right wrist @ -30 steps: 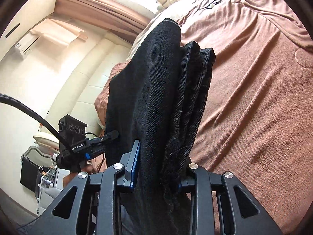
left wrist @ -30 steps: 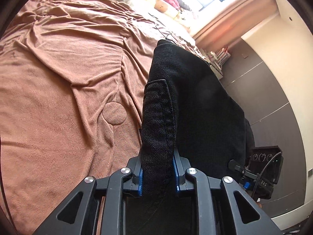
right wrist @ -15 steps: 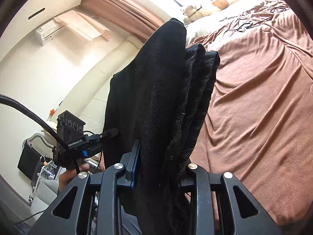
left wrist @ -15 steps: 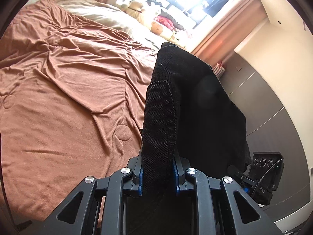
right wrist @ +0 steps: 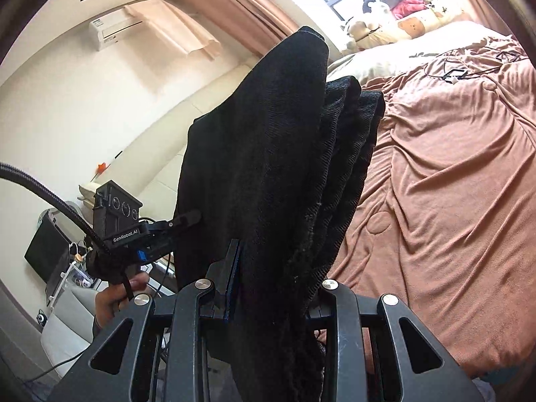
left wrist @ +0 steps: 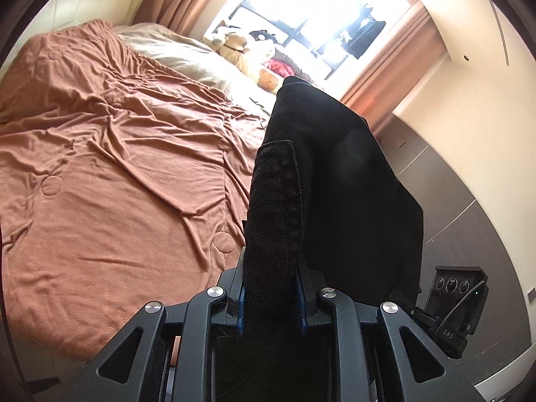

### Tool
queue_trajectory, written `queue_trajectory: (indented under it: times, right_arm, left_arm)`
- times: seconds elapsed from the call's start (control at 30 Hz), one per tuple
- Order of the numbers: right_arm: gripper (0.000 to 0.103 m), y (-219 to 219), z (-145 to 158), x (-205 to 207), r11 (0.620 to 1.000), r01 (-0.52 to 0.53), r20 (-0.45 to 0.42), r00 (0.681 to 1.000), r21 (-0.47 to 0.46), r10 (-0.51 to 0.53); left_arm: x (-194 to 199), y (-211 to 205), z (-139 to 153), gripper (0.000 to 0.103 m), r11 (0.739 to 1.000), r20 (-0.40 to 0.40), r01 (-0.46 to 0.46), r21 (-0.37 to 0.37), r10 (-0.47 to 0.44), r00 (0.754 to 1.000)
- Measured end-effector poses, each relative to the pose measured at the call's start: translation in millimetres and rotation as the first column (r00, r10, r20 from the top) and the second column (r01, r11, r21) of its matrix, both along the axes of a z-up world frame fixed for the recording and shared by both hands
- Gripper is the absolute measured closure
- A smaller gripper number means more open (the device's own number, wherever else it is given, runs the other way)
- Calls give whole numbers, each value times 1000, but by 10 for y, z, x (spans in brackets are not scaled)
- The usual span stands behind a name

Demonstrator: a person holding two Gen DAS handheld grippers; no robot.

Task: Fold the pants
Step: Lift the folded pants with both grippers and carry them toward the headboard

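Observation:
Black denim pants (left wrist: 321, 181) hang in the air, stretched between both grippers above the near side of the bed. My left gripper (left wrist: 270, 288) is shut on a thick stitched fold of the pants, the blue pads pressing both sides. In the right wrist view the pants (right wrist: 268, 174) rise as bunched layers, and my right gripper (right wrist: 273, 281) is shut on those layers. The left gripper's body (right wrist: 134, 234) shows at the left of the right wrist view, with a hand (right wrist: 114, 301) on its handle. The right gripper's body (left wrist: 459, 298) shows low right in the left wrist view.
A bed with a wrinkled brown cover (left wrist: 110, 167) lies below and ahead. Pillows and stuffed toys (left wrist: 248, 53) sit at its head under a bright window. Cables (right wrist: 459, 73) lie on the cover near the pillows. A wall air conditioner (right wrist: 117, 30) hangs at the upper left.
Both grippers have risen and tilted up with the pants still held. More of the window, the curtains and the bed's head has come into view.

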State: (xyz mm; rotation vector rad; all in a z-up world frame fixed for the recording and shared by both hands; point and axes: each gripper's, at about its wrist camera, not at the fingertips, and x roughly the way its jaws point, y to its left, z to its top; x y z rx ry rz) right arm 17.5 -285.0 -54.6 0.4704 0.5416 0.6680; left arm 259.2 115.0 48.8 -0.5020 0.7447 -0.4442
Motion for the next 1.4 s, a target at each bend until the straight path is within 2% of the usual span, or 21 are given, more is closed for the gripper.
queue_trajectory:
  times: [0.17, 0.4, 0.7, 1.0, 1.17, 1.4]
  right_arm:
    - [77, 194, 123, 9, 1000, -5, 27, 1000, -24, 6]
    - [77, 509, 228, 46, 998, -36, 51, 998, -46, 39]
    - [77, 941, 260, 189, 995, -76, 66, 995, -65, 80]
    - [77, 1566, 350, 496, 984, -155, 83, 983, -88, 162]
    - [77, 1929, 348, 755, 977, -201, 80, 975, -73, 206]
    - [77, 2432, 320, 1048, 966, -248, 77, 964, -70, 253]
  left_arm:
    - [-210, 183, 158, 80, 1000, 31, -26, 6, 26, 999]
    - [-436, 544, 308, 80, 997, 63, -76, -30, 77, 995]
    - [-573, 1004, 495, 80, 988, 93, -156, -21, 157, 983]
    - [-583, 1644, 646, 80, 966, 107, -259, -15, 259, 960]
    - [-565, 1959, 767, 80, 951, 116, -307, 32, 302, 946]
    - [-510, 2457, 773, 80, 925, 95, -375, 59, 369, 924]
